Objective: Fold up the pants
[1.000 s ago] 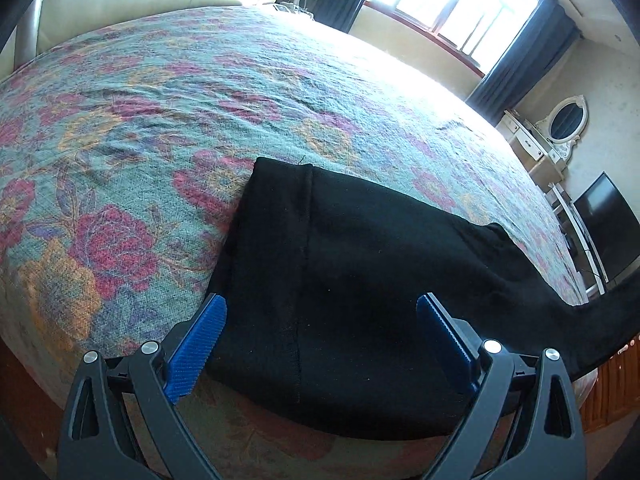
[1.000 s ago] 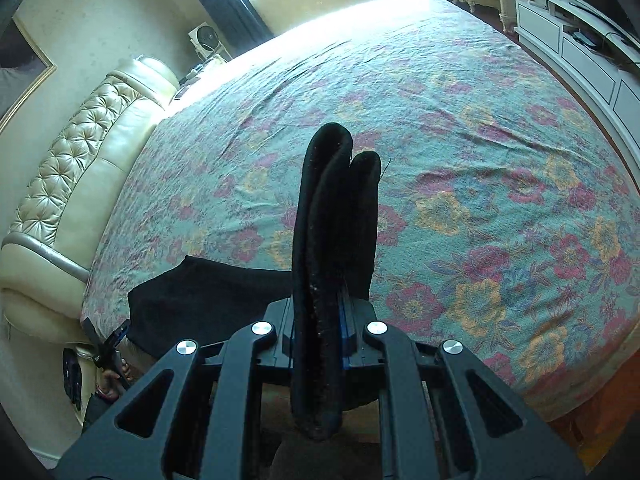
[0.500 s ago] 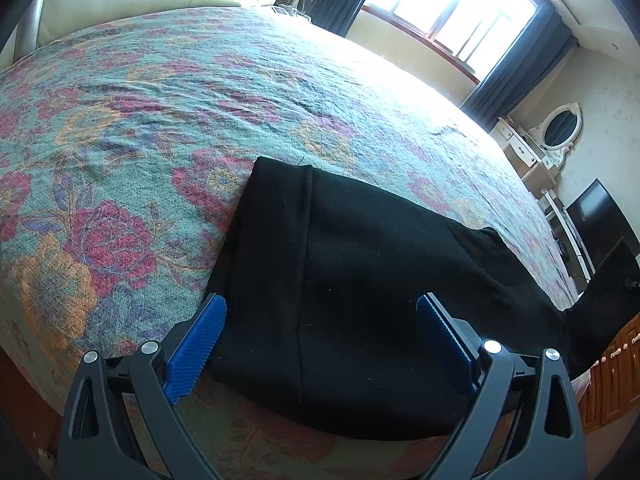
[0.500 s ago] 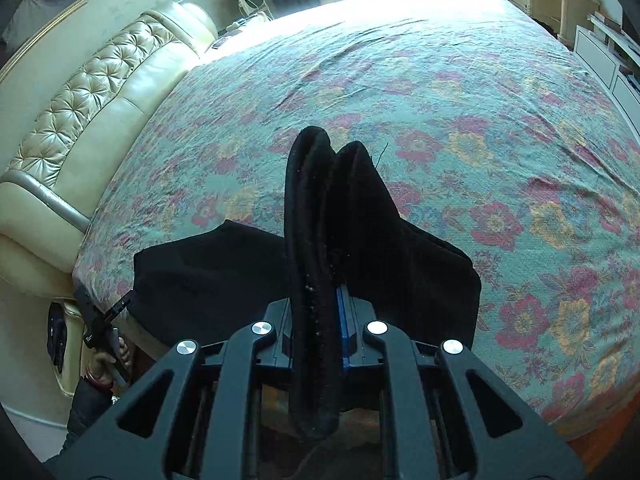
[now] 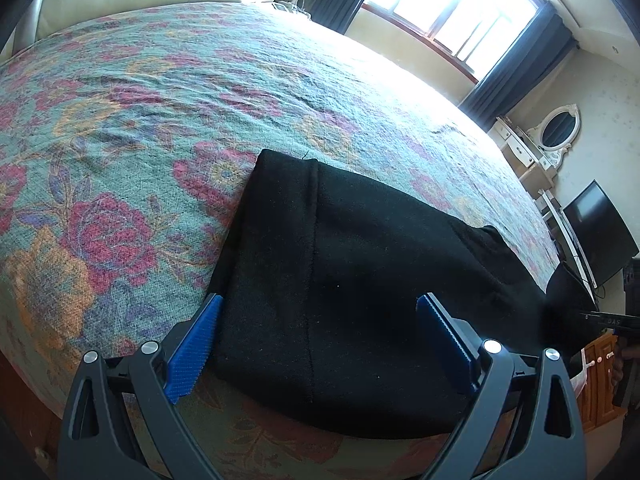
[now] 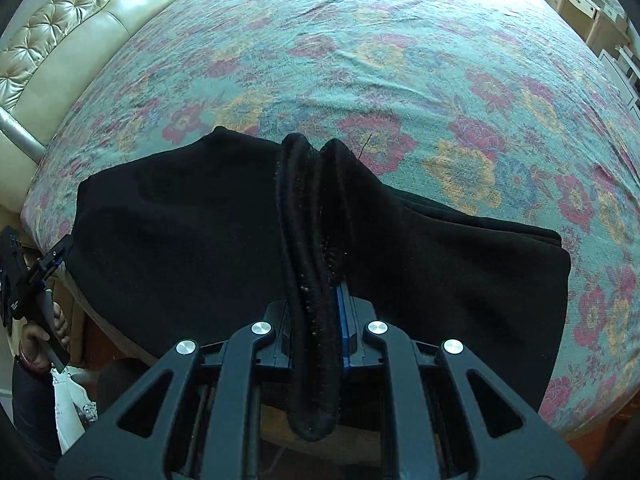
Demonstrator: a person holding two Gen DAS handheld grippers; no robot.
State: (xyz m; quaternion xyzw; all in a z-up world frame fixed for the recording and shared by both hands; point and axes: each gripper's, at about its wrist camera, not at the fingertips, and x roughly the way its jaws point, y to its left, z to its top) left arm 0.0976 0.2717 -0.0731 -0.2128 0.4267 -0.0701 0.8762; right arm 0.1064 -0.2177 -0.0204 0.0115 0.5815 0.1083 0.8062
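Black pants (image 5: 360, 260) lie on a floral bedspread (image 5: 120, 140) close to the bed's near edge. My left gripper (image 5: 320, 304) hovers open just above one end of them, its blue pads (image 5: 192, 344) on either side of the cloth and not pressing it. My right gripper (image 6: 316, 280) is shut on a bunched, rolled edge of the pants (image 6: 308, 200), which stands up between its fingers and hides the tips. Under it the rest of the pants (image 6: 180, 220) spreads left and right on the bed. At the right wrist view's left edge a hand (image 6: 40, 332) holds the left gripper (image 6: 36, 276).
A padded cream headboard (image 6: 60, 32) borders the bed's far left side. A bright window with dark curtains (image 5: 452, 4), a dresser with an oval mirror (image 5: 556, 132) and a black screen (image 5: 596, 232) stand beyond the bed. A white bag (image 6: 72, 408) lies on the floor.
My right gripper has carried the held edge across and down toward the pants lying on the bed, so more black cloth now lies under it. The left gripper stayed put, open.
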